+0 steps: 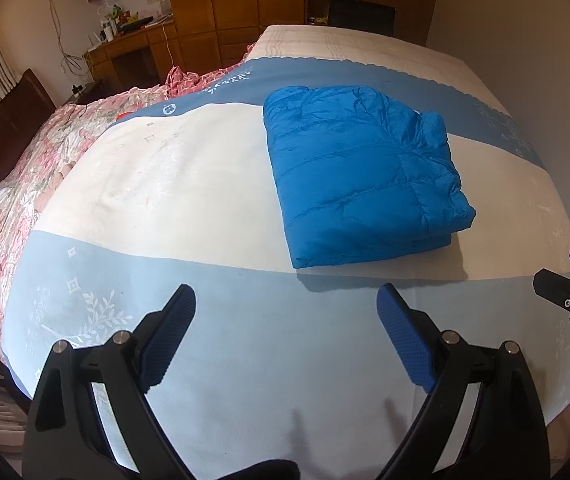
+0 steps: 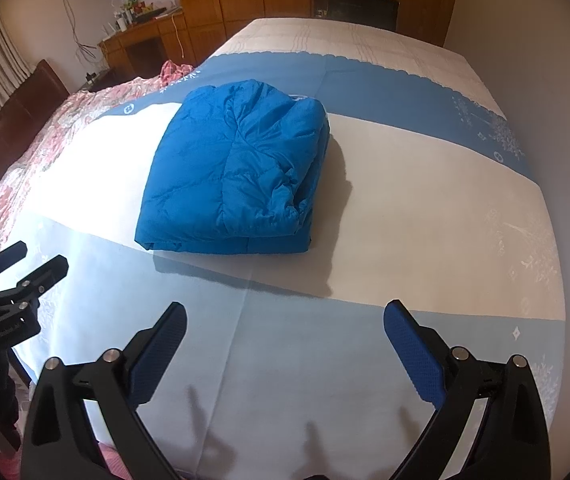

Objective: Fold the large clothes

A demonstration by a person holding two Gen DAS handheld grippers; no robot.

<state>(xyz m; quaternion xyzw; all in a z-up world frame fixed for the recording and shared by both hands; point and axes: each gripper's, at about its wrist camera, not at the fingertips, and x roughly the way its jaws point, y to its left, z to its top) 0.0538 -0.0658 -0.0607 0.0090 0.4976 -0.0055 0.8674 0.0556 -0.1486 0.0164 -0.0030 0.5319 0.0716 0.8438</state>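
- While both grippers hang over the near blue band of the bed (image 1: 245, 360), the jacket (image 1: 359, 172) lies alone farther in, on the white band, well apart from either tool.
- Left gripper (image 1: 287, 312): fingers spread wide, nothing between them. Right gripper (image 2: 285, 326): the same, wide apart and empty.
- Jacket is a compact blue rectangle of several stacked layers, edges roughly squared. Judged: folding looks complete or nearly so, which would explain why both tools stand clear of it, neither touching cloth.
- Placement reads as deliberate: flat open bedding gives the bundle full support, with the pink floral quilt (image 1: 25, 168) pushed off to the left, not touching it.
- Long axis runs from the near edge toward the far end of the bed, slightly skewed.
- Near end shows a thick folded edge with stacked layers; right side shows bunched, puffier folds, likely a tucked sleeve or hood. Cannot tell which end holds the collar.
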